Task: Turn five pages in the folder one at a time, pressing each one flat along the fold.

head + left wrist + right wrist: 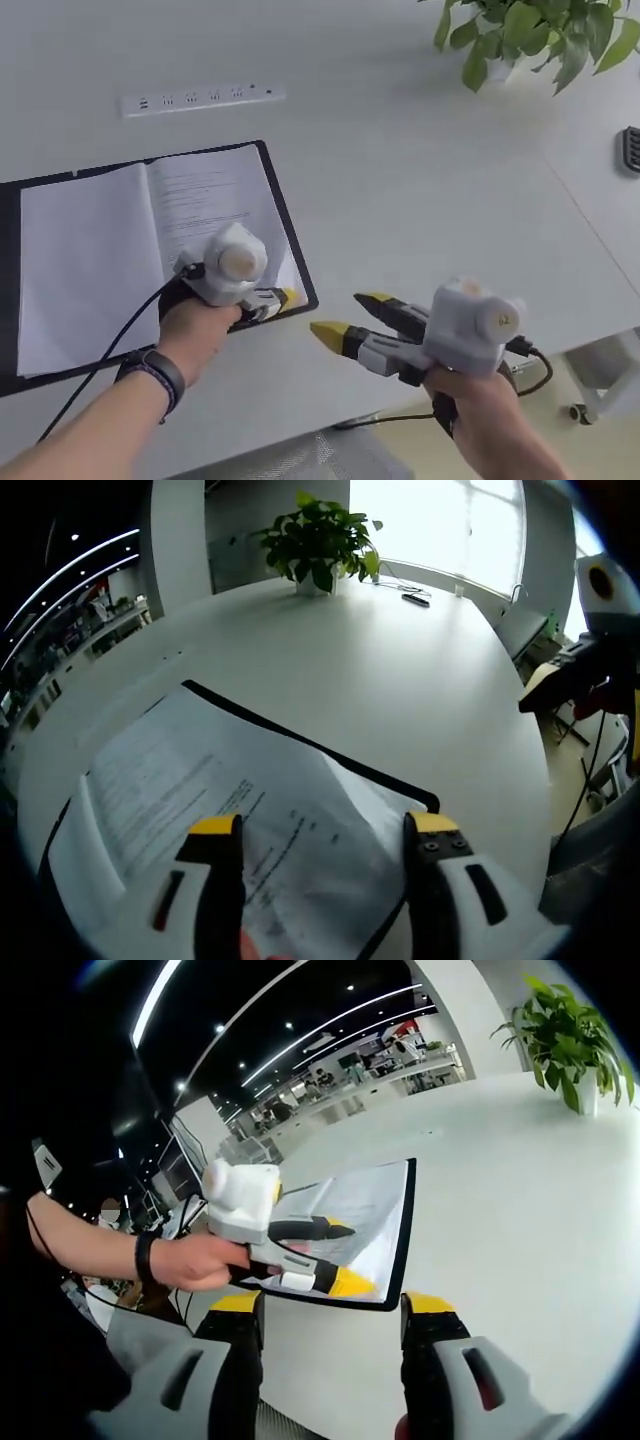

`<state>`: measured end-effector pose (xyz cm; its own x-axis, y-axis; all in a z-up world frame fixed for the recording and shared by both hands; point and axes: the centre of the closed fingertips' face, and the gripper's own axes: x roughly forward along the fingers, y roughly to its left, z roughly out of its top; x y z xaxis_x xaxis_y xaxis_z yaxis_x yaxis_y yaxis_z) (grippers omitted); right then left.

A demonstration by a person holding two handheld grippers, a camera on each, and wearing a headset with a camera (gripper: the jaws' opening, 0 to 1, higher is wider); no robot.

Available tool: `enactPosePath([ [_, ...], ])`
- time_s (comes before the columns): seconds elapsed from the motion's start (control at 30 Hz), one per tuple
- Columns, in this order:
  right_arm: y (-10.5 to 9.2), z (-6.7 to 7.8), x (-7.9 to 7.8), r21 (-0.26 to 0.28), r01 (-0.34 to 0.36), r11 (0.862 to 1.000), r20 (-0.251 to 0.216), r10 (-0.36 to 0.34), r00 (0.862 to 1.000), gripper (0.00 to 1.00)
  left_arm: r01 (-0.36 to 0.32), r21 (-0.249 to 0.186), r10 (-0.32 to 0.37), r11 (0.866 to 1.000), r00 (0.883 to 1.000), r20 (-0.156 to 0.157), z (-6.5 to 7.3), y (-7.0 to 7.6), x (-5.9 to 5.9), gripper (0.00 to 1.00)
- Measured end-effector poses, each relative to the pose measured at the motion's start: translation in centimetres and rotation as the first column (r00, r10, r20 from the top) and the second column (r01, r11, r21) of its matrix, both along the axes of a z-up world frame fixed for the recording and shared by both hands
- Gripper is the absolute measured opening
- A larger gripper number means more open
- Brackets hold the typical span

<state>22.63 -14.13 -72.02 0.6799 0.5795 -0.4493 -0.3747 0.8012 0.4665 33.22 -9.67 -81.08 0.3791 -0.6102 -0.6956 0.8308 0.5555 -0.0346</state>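
While the left gripper, jaws spread, hovers over the right page of the folder, perhaps already touching it, closing could pinch several sheets; the right gripper, released and empty, waits beside it.

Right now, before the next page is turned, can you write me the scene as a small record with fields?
folder: black, lying open on the white table
left page: blank, flat
right page: printed text
left tool: open, jaws over the right page's lower corner; contact unclear
right tool: open, holding nothing, apart from the folder on its right
elsewhere: power strip beyond the folder, potted plant at the far right
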Motion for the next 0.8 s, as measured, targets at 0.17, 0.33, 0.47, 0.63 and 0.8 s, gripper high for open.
enactPosePath([
  [0.17, -0.2, -0.1, 0.6, 0.015, 0.012, 1.0, 0.002, -0.012, 1.0, 0.52, -0.008, -0.005, 0.008, 1.0, 1.0, -0.003, 0.2, 0.2, -0.1, 0.6],
  [0.33, -0.1, 0.0, 1.3, 0.026, 0.014, 1.0, 0.004, -0.014, 1.0, 0.51, -0.01, -0.015, 0.01, 1.0, 1.0, 0.001, 0.2, 0.3, -0.1, 0.59],
  [0.47, -0.1, 0.0, 2.0, 0.051, 0.025, 0.998, 0.006, -0.025, 1.0, 0.51, -0.01, -0.016, 0.01, 1.0, 1.0, -0.003, 0.2, 0.3, -0.1, 0.59],
  [0.63, 0.4, -0.5, 2.9, 0.069, 0.023, 0.997, -0.006, -0.023, 1.0, 0.49, -0.012, -0.02, 0.012, 1.0, 1.0, -0.002, 0.2, 0.3, -0.1, 0.59],
  [0.8, 1.0, -1.2, 4.1, 0.098, 0.013, 0.995, -0.02, -0.011, 1.0, 0.48, -0.02, -0.023, 0.02, 1.0, 1.0, 0.0, 0.2, 0.3, -0.1, 0.59],
])
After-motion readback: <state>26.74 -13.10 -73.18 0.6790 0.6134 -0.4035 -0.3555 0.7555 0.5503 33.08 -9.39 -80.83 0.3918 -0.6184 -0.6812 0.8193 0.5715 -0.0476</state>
